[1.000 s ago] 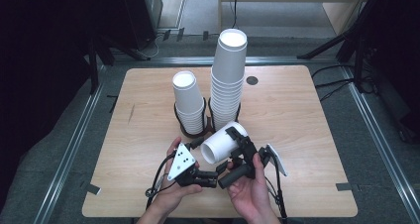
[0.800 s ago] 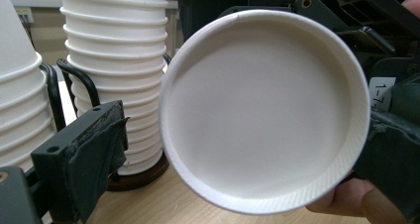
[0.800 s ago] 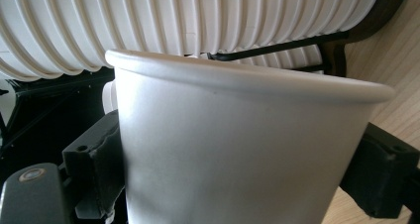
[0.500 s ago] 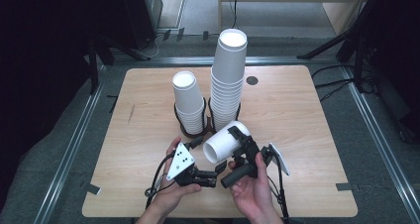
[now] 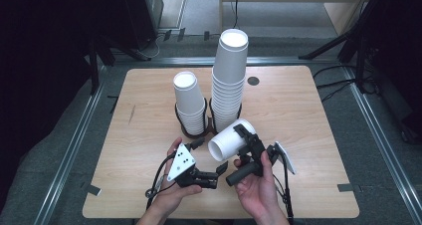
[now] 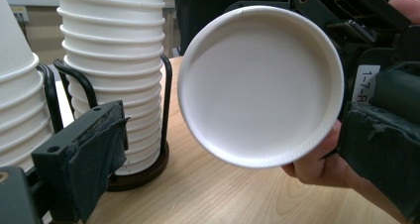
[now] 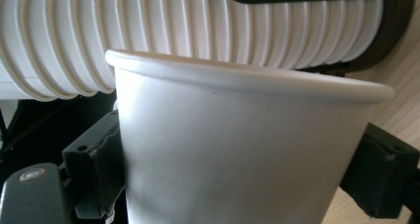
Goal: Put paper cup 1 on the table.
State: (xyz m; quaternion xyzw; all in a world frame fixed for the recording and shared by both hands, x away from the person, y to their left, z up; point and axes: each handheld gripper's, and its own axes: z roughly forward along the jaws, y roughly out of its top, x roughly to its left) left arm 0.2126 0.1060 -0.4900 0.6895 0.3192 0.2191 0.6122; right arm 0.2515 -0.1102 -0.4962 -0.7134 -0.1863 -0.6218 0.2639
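Note:
A single white paper cup (image 5: 228, 142) lies tipped on its side above the table, and my right gripper (image 5: 244, 138) is shut on its wall. In the right gripper view the cup (image 7: 237, 149) sits between the two pads (image 7: 99, 169), which press on both sides. Its open mouth (image 6: 260, 85) faces my left gripper (image 5: 209, 155). The left gripper stands open just in front of the rim, touching nothing, with its jaws spread wide in its own view (image 6: 233, 169). Behind them are a tall cup stack (image 5: 229, 80) and a shorter stack (image 5: 189, 105).
Both stacks stand in black wire holders (image 5: 191, 130) at the middle of the wooden table (image 5: 308, 115). A person's hands (image 5: 254, 195) hold the grippers near the front edge. Bare tabletop lies to the left and right. A small dark hole (image 5: 253, 80) is near the far edge.

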